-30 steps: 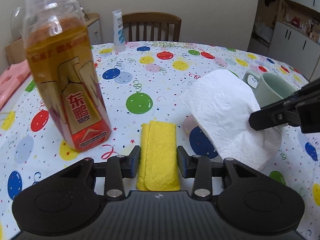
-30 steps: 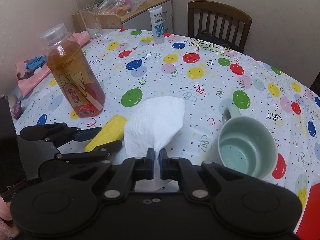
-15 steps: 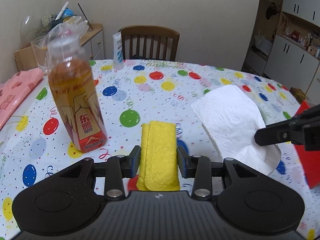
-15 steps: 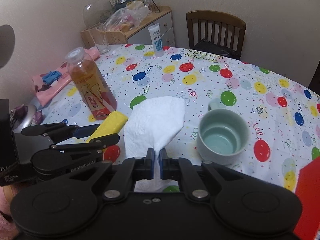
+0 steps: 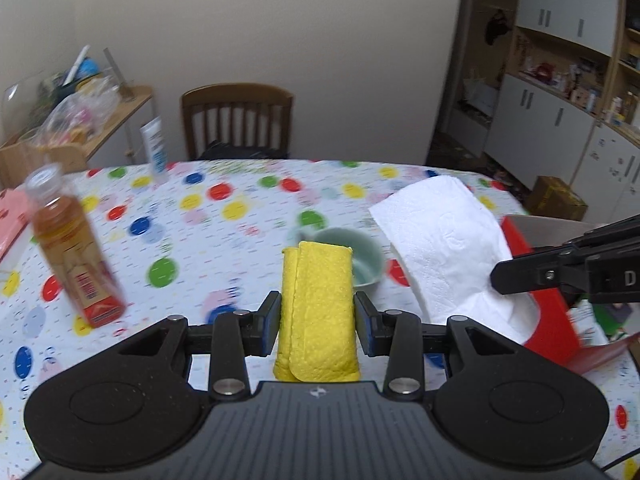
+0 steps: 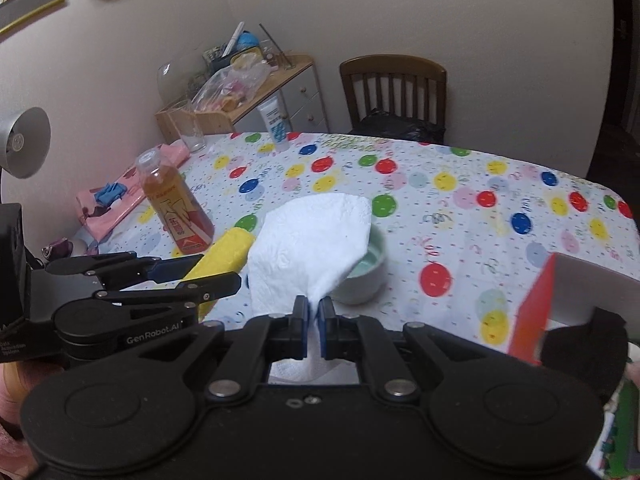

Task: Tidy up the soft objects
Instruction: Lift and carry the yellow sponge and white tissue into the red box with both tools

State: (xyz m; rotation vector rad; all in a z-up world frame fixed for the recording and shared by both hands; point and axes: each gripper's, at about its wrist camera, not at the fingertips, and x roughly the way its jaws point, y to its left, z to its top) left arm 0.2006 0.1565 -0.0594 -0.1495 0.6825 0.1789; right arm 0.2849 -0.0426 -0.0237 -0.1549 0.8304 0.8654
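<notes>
Gripping yellow cloth (image 5: 318,312) w/ left gripper (image 5: 316,322), right gripper (image 6: 314,326) pinching tissue (image 6: 310,240)

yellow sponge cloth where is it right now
The folded yellow sponge cloth is clamped in the left gripper, above the table, left of the white paper towel.

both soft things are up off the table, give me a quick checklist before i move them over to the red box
1. Left gripper clamped on the yellow cloth: ok, pads press both sides.
2. Right gripper shut on the white paper towel: ok, pinched at one corner only.
3. Towel hanging free of the green cup: cannot tell, the towel covers part of the cup in the right wrist view.
4. Drink bottle upright and out of the path: ok, it stands off to the left.
5. Red box reachable: ok, at the table's right edge.
6. Inside of the box free: cannot tell, mostly hidden.
</notes>
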